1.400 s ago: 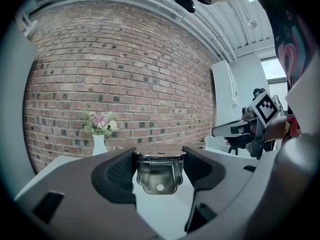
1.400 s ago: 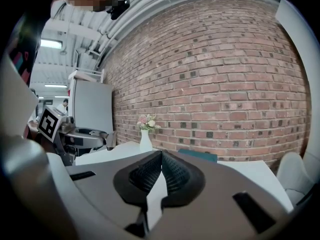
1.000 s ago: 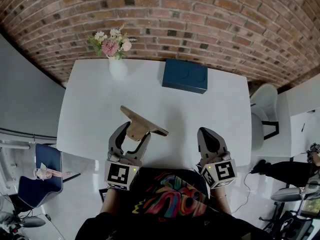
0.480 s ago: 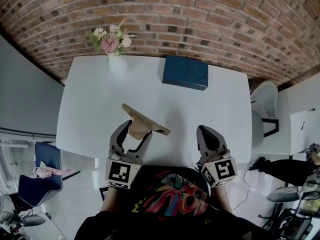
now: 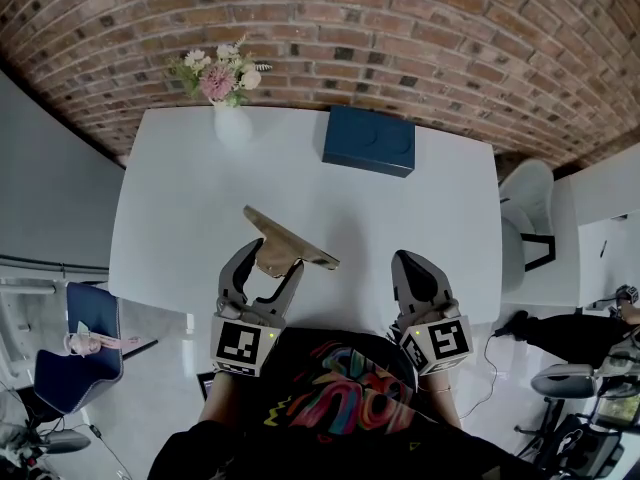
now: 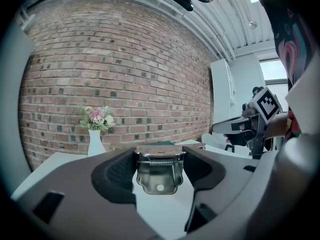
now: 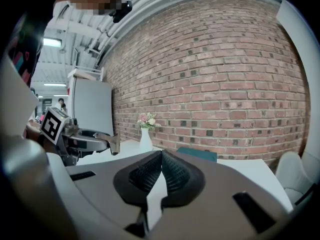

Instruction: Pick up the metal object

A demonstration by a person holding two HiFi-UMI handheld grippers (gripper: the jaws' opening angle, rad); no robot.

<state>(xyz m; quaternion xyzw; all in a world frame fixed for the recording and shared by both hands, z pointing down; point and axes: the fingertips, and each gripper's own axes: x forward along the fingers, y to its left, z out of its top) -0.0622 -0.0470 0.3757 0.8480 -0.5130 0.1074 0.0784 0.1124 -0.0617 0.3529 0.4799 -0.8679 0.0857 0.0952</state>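
The left gripper's [image 6: 159, 160] fingers [image 6: 116, 173] were clamped on the metal object [image 6: 159, 173], one ribbed pad on each flank of its steel clip; the coil spring and a lower tab with a small hole showed between them, while the flat plate behind ran edge-on and was mostly masked by the fingers; white tabletop [image 6: 165, 209] showed below the tab, though whether the object hung clear of it could not be told. In the head view the left gripper [image 5: 270, 264] held the metal object [image 5: 292, 240] at the near middle of the tabletop [image 5: 175, 193]; the brass-coloured plate slanted from upper left to lower right, its near part covered by the fingers.

The right gripper's [image 7: 161, 156] fingers [image 7: 145, 175] were pressed together at their tips with nothing between them; lower down a thin wedge of white showed between the pads. In the head view the right gripper [image 5: 418, 270] hovered at the tabletop's near edge, well apart from the left one.

Farther out, a white vase of flowers [image 5: 230, 118] stood at the far left edge and a blue box [image 5: 370, 145] at the far middle, both near the brick wall [image 5: 400, 28]; a white chair [image 5: 527, 208] was partly cut off behind the tabletop's right edge; the person's arms were hidden beneath a patterned dark shirt [image 5: 345, 398].
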